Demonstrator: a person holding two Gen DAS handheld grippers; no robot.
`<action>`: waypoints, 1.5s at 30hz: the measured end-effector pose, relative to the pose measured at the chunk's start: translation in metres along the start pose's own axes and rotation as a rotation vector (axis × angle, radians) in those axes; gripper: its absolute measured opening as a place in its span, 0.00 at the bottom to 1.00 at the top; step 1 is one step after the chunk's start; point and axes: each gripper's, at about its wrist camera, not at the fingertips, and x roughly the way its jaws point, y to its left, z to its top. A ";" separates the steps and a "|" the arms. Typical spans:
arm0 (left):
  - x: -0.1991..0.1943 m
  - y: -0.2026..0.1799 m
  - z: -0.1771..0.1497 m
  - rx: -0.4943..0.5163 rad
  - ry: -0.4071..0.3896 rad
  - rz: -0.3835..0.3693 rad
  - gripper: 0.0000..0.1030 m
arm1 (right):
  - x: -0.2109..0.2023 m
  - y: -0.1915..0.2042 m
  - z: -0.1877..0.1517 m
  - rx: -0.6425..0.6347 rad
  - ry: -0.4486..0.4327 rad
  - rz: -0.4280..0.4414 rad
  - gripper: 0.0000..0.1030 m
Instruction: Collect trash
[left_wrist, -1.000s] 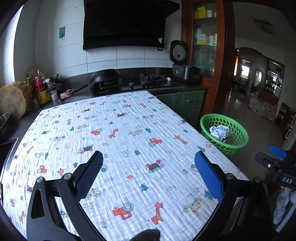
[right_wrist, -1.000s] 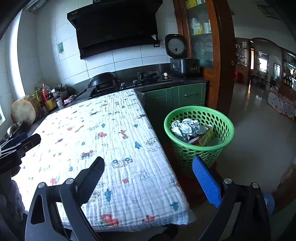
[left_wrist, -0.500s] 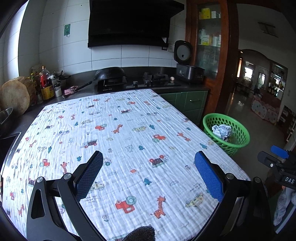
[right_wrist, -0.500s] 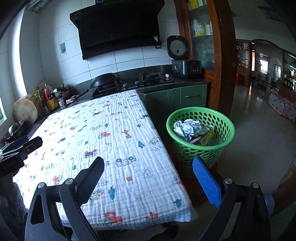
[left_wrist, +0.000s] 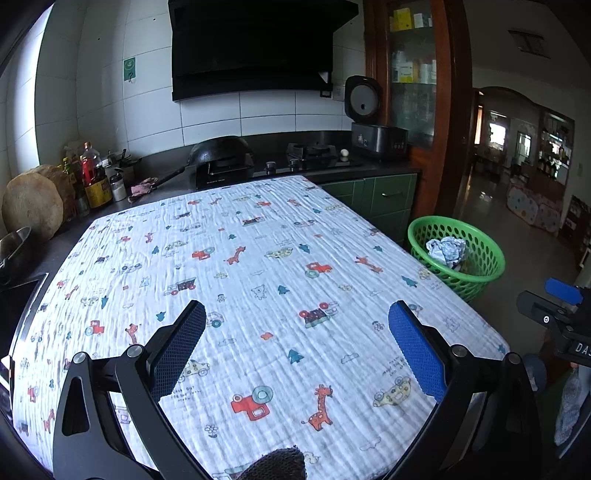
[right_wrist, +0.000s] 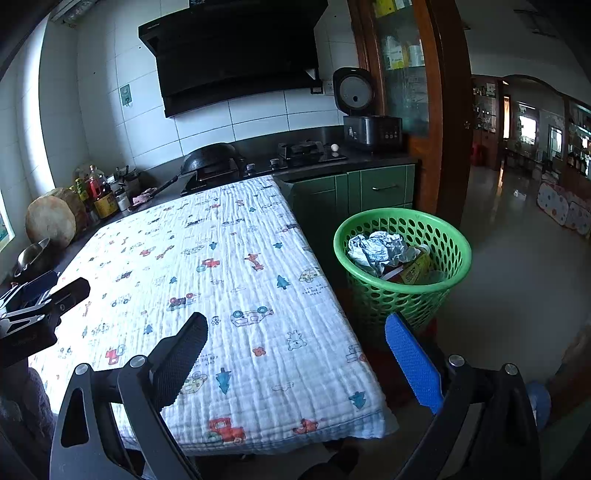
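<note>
Your left gripper (left_wrist: 295, 325): level above the near tablecloth (left_wrist: 258, 266), jaws wide apart, empty. Your right gripper (right_wrist: 295, 336): over the table's right edge, likewise spread. Trash (right_wrist: 376, 249): in the green basket (right_wrist: 402, 221), floor right.

Patterned cloth (left_wrist: 258, 280) covers table; wok (left_wrist: 218, 147) on stove.

My left wrist view sits low over the near edge of the patterned tablecloth (left_wrist: 258, 280), looking far toward the stove (left_wrist: 314, 151). My right wrist view hangs off the table's near right corner, facing the same way, closer to the green basket (right_wrist: 402, 258). Both share cloth, stove and basket, and each catches the other gripper at its edge.
</note>
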 end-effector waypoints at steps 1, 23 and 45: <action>0.000 -0.001 0.000 0.003 0.001 0.004 0.95 | 0.000 0.000 0.000 -0.001 0.000 0.002 0.91; 0.004 -0.006 -0.002 0.016 0.010 0.016 0.95 | 0.007 0.002 -0.003 -0.010 0.010 0.013 0.91; 0.006 -0.004 -0.005 0.006 0.014 0.022 0.95 | 0.011 0.004 -0.005 -0.018 0.012 0.021 0.91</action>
